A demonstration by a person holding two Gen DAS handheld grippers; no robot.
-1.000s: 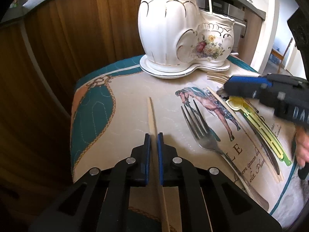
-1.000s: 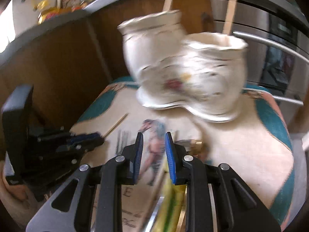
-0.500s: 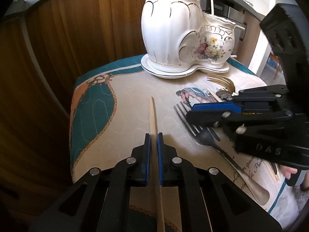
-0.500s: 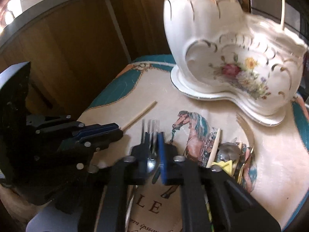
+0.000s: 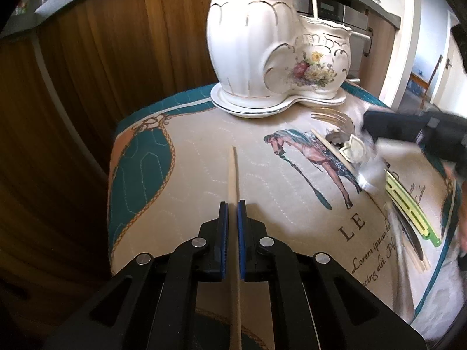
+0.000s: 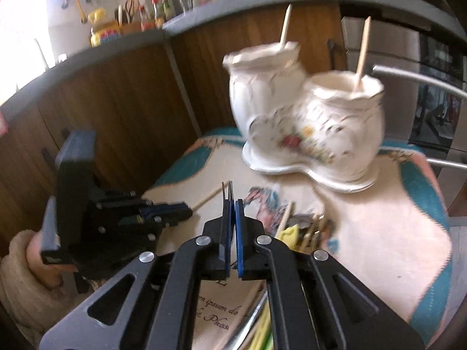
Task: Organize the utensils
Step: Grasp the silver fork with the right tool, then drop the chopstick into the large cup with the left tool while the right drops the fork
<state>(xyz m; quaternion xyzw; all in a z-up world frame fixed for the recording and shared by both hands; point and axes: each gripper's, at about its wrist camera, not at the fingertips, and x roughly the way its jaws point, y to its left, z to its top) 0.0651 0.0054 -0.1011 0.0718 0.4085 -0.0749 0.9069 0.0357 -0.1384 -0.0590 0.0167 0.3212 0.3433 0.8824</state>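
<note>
A: Change noted: right gripper (image 6: 232, 204) has been closed on the fork (image 6: 227, 190), now lifted off the cloth (image 5: 277, 204); half a second ago it was still down.

B: One utensil is ready for the ceramic holder (image 5: 277, 55).

A: Left gripper (image 5: 232, 208), angled down, is kept clamped on the chopstick (image 5: 233, 172).

A quilted cloth (image 5: 186, 192) with teal borders and a printed horse covered the table. The white two-pot ceramic holder (image 5: 274, 67) stood at its far edge. A wooden chopstick (image 5: 233, 175) lay mid-cloth; off right, a gold fork (image 5: 332, 116), a green-yellow utensil (image 5: 408, 204) and another chopstick (image 5: 420, 262) lay bunched together.
</note>
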